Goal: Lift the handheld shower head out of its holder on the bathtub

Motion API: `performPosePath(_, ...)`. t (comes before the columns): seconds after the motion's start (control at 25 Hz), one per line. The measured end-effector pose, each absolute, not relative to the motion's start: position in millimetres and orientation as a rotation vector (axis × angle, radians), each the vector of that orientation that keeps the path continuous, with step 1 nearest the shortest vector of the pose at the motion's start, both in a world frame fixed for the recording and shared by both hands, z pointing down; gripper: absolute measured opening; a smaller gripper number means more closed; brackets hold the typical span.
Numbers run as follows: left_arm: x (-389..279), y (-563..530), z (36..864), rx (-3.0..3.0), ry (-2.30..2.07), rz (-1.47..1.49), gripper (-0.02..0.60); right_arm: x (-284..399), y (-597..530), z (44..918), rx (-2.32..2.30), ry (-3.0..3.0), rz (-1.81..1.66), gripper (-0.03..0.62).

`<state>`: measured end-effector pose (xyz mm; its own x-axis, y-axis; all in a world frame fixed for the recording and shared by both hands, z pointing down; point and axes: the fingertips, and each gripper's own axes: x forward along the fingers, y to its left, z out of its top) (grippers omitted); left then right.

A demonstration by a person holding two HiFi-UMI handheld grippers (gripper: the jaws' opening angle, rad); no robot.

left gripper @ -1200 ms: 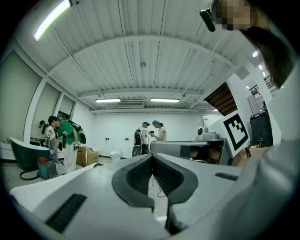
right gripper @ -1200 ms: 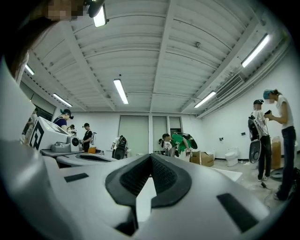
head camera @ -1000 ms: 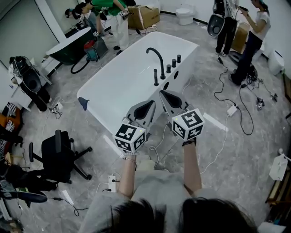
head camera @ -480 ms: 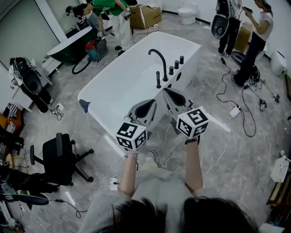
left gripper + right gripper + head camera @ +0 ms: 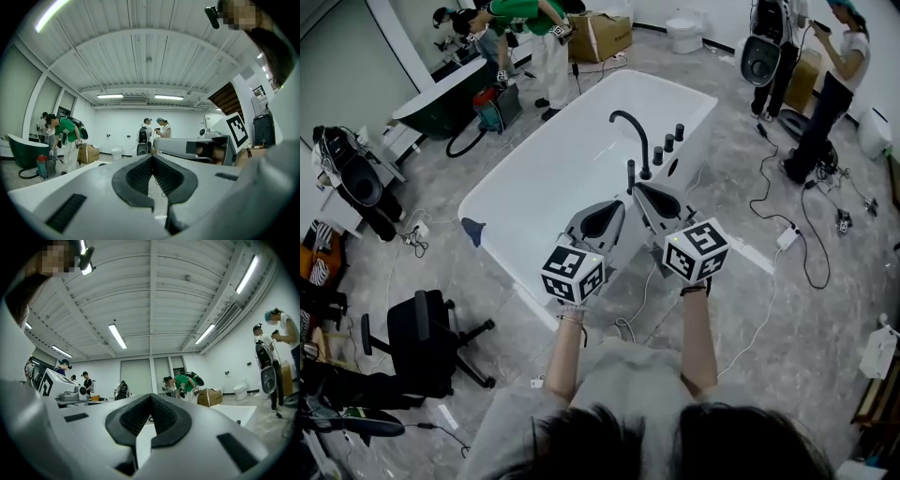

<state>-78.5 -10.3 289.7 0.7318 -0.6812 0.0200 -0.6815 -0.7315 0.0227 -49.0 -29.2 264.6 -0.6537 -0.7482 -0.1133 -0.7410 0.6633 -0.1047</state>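
Both tools have travelled forward with the person since the earlier frames, so the white bathtub now lies closer under them. Two bare forearms reach straight out, side by side, from the bottom of the head view, each hand hidden under its marker cube. The left tool points level, its tip showing against the tub's near rim. The right tool runs next to it, a little further ahead, and the two converge slightly toward their tips. Each tool has its jaws pressed together at the tips, with nothing pinched between them.

The shower head stands upright in its holder on the tub's long rim. It is a slim black stick just beside the base of the curved black faucet, with three black knobs in a row beyond. The right tool's tip sits just short of it; whether they touch cannot be told.

Only the head view shows the shower head, the faucet and the tub's whole outline, along with a black office chair. The two gripper views look level across the room instead, at a ribbed white ceiling with strip lights and people standing far off. The left gripper view catches the right tool at its right side. The right gripper view catches the left tool's cube at its left edge.
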Motion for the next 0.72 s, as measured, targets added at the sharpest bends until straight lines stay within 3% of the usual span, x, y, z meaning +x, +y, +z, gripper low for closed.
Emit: performPosePath(0.72,-76,-91,307,2.927,-0.92,0.016,0.005,-50,-105,290,-1.45,2.719,-0.097,-0.002)
